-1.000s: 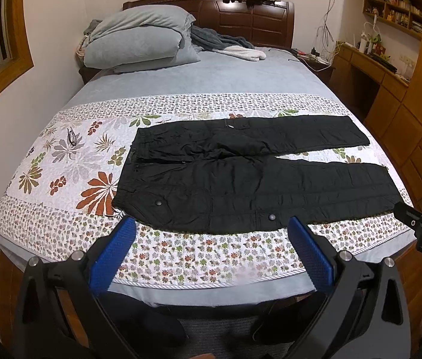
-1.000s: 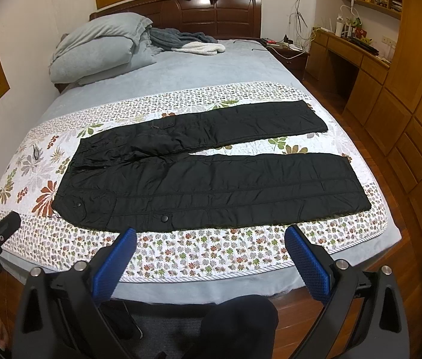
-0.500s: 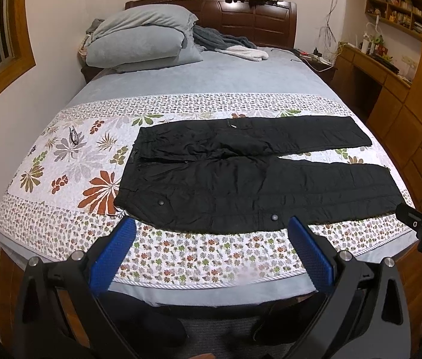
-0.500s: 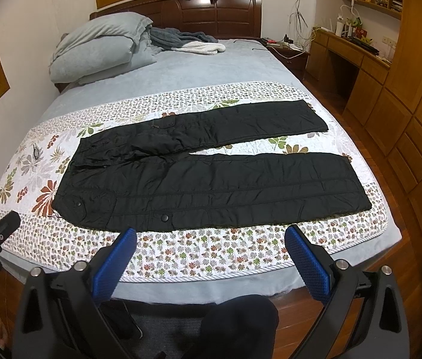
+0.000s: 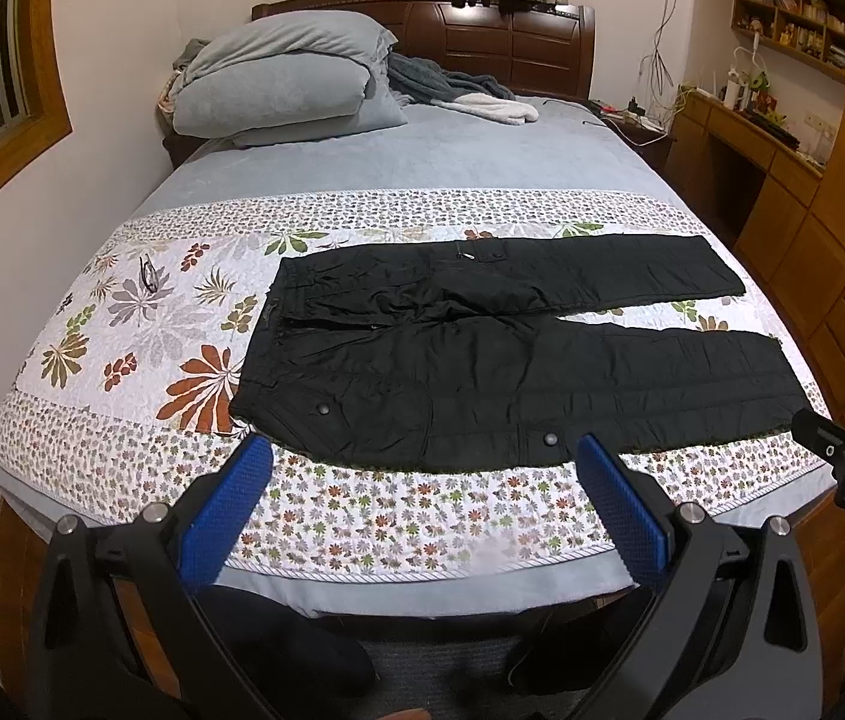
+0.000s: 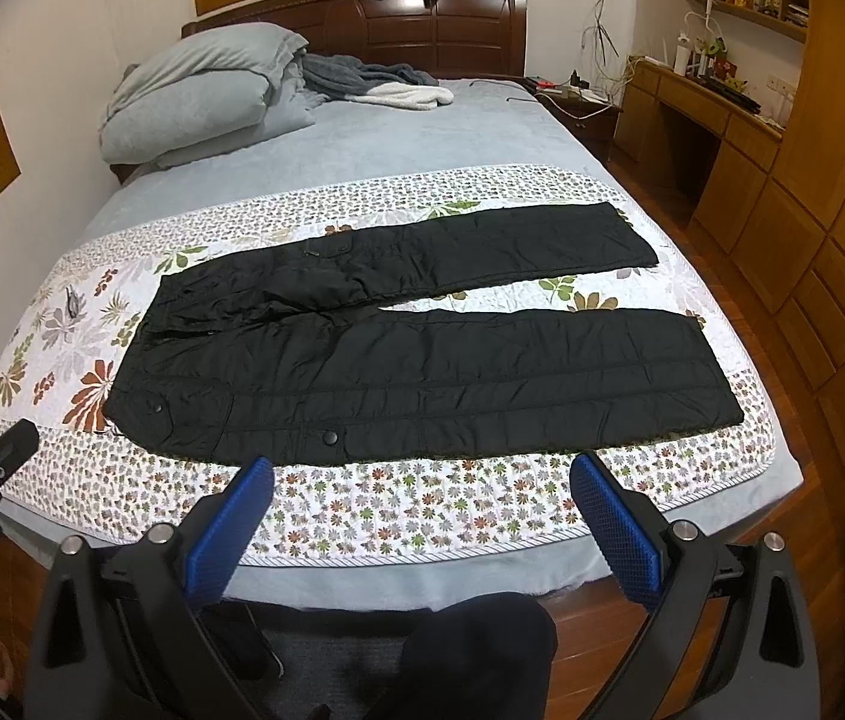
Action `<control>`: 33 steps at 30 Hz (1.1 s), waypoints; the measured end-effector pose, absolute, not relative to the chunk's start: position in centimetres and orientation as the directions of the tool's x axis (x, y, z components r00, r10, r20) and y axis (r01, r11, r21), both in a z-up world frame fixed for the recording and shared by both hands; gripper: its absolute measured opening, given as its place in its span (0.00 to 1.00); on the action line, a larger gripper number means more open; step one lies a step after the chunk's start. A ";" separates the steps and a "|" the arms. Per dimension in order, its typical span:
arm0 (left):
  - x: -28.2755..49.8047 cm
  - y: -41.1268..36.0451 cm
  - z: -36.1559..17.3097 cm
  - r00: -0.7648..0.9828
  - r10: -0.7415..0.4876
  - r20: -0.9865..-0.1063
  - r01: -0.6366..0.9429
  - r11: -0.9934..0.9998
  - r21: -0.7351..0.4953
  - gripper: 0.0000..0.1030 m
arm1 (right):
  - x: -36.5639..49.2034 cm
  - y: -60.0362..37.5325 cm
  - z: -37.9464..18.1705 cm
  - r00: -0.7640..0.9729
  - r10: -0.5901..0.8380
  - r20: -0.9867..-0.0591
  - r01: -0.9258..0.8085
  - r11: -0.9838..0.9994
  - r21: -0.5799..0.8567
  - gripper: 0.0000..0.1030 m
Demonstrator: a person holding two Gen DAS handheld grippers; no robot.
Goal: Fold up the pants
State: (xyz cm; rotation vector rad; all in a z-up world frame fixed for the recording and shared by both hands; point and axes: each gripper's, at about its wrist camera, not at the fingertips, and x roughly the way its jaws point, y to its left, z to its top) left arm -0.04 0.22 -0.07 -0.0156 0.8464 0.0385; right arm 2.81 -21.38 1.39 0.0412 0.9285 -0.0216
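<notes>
Black quilted cargo pants (image 5: 500, 360) lie flat and unfolded on the floral quilt (image 5: 140, 324) of the bed (image 5: 422, 150), long axis running crosswise to both cameras: waistband toward the left, leg cuffs toward the right. Legs are splayed in a narrow V, with the far leg (image 6: 482, 246) angled off and the near leg (image 6: 452, 384) parallel to the bed's foot edge.

Left gripper (image 5: 422, 480) hovers short of the near edge, blue pads spread wide, nothing between the jaws. Right gripper (image 6: 422, 492) likewise, jaws wide apart and empty, short of the fabric. Neither touches the pants.

Left gripper sits roughly in front of the hip and thigh section, so it is the nearer one to the waistband (image 5: 260, 330); the right gripper faces the mid-leg area and is nearer to the cuffs (image 6: 704, 360).

Judgement: folding not started. Likely first fold is lengthwise, one leg onto the other, which calls for pinching along the near long edge, left at the waist end, right at the cuff end. Both need to spread outward first, since both ends lie outside the jaws' current aim.
</notes>
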 end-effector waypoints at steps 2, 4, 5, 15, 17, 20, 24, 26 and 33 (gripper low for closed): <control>0.0 0.3 -0.1 0.663 0.027 -0.748 -0.041 0.999 0.000 0.98 | 2.9 -21.4 1.4 0.599 -0.002 -0.800 0.036 0.999 0.025 0.97; 0.0 0.3 -0.1 0.662 0.027 -0.749 -0.040 0.999 0.000 0.98 | 2.9 -21.4 1.4 0.600 -0.002 -0.800 0.035 0.999 0.024 0.97; 0.0 0.3 0.0 0.662 0.026 -0.749 -0.040 0.999 0.000 0.98 | 2.9 -21.4 1.4 0.600 -0.001 -0.800 0.035 0.999 0.025 0.97; 0.4 0.2 -0.3 0.659 -0.019 -0.752 -0.003 1.000 -0.028 0.98 | 3.1 -21.5 1.4 0.604 -0.007 -0.797 0.036 0.999 0.019 0.97; 0.6 0.3 -0.7 0.656 -0.043 -0.754 0.015 0.999 -0.044 0.98 | 3.1 -21.6 1.5 0.614 -0.015 -0.789 0.038 0.999 0.011 0.97; 1.2 1.2 -1.6 0.638 -0.091 -0.765 0.029 0.995 -0.094 0.98 | 2.7 -21.8 2.0 0.691 -0.044 -0.722 0.035 0.999 -0.027 0.97; 2.2 3.6 -3.2 0.625 -0.165 -0.763 0.036 0.982 -0.183 0.98 | 3.5 -23.0 0.7 0.734 -0.030 -0.679 0.008 0.999 -0.035 0.97; 2.7 5.5 -4.2 0.652 -0.162 -0.741 0.013 0.979 -0.204 0.98 | 5.0 -25.1 -1.2 0.699 0.045 -0.714 -0.001 0.998 0.062 0.97; 9.3 16.4 -11.4 0.490 -0.344 -0.801 -0.124 0.882 -0.455 0.98 | 7.8 -33.4 -6.4 0.681 0.161 -0.714 0.032 0.968 0.249 0.97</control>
